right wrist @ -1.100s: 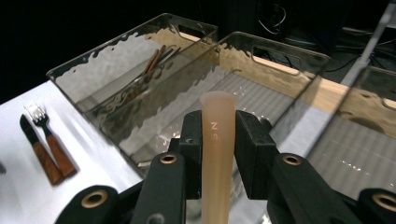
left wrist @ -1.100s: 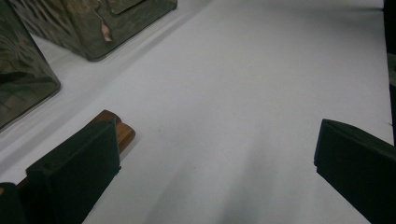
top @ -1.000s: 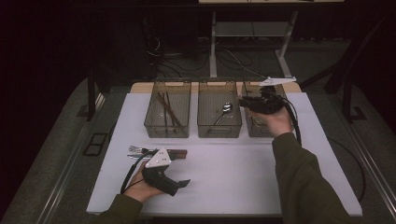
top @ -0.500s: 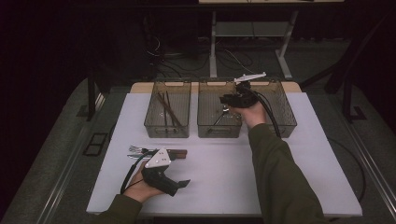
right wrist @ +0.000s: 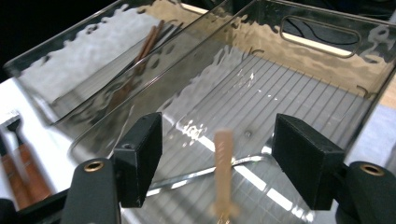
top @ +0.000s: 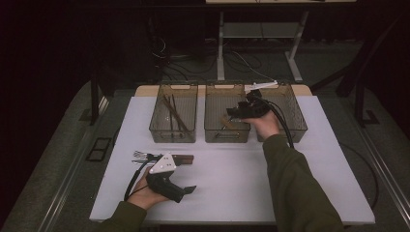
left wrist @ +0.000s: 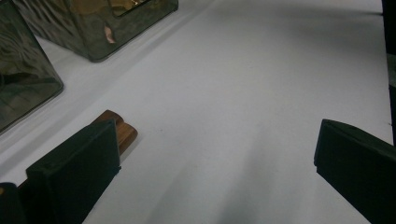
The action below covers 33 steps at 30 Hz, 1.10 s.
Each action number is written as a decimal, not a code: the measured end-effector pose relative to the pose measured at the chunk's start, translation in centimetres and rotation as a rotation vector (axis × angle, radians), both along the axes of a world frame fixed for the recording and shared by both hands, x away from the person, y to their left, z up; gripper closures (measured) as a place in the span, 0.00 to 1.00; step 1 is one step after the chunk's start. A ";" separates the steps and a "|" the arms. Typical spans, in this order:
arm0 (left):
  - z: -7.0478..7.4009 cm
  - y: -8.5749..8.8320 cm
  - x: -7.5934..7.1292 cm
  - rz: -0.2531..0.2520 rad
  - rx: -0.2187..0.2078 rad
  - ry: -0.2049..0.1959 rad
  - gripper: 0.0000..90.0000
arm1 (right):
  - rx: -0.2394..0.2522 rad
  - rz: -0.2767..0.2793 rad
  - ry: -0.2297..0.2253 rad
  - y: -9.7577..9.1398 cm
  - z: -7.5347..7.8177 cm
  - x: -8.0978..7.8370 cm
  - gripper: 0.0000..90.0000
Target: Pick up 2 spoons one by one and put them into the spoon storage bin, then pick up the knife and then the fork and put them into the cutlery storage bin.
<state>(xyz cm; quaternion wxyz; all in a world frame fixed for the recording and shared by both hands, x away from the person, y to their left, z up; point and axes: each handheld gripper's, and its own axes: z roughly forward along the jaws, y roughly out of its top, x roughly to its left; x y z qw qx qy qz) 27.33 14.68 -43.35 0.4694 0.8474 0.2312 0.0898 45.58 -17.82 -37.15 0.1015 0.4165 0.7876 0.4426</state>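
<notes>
right gripper [right wrist: 217, 154]: jaws just opened, held wide over middle bin [top: 227, 113] | wooden utensil [right wrist: 223, 170] seen between jaws, ungripped, long axis along the bin's length | left gripper [left wrist: 210, 172]: spread wide, rested on bench [top: 232, 179]

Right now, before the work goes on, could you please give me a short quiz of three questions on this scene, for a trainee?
1. True or false: the right gripper is over the middle bin.
2. What lies in the left bin? A) brown sticks B) a cup C) a sponge
3. Fill in: the fingers of the left gripper stand ____, with nothing between them.

Key: 1 true; 2 A; 3 open.
</notes>
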 end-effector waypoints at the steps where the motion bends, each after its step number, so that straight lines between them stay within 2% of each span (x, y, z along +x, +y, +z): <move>1: 0.0 0.0 0.0 0.000 0.003 0.000 0.00 | 0.011 0.008 0.003 -0.3 0.1 -0.5 0.37; 8: 0.0 0.1 0.1 0.008 -0.005 0.012 0.00 | 0.031 0.043 -0.046 -3.0 0.6 -3.8 0.32; 10: 0.0 0.1 0.1 0.007 -0.003 0.011 0.00 | 0.017 0.035 -0.070 -3.6 0.6 -4.9 0.31; 13: 0.0 0.1 0.0 0.013 -0.005 0.013 0.00 | 0.004 0.028 -0.083 -4.5 0.3 -6.2 0.29; 16: 0.0 0.2 0.0 0.019 -0.007 0.016 0.00 | 0.031 0.042 -0.088 -5.3 0.1 -7.5 0.27; 18: 0.0 0.2 0.0 0.020 -0.007 0.016 0.00 | 0.046 0.047 -0.098 -5.6 -0.2 -8.4 0.22; 21: -0.1 0.3 0.0 0.023 -0.005 0.020 0.00 | 0.028 0.040 -0.111 -6.0 -0.7 -9.8 0.20; 28: 0.1 0.5 -0.1 0.021 0.008 0.011 0.00 | 0.022 0.040 -0.126 -7.1 -2.1 -12.9 0.17; 33: 0.1 0.6 -0.1 0.025 0.015 0.006 0.00 | -0.006 0.045 -0.110 -7.9 -3.9 -14.8 0.17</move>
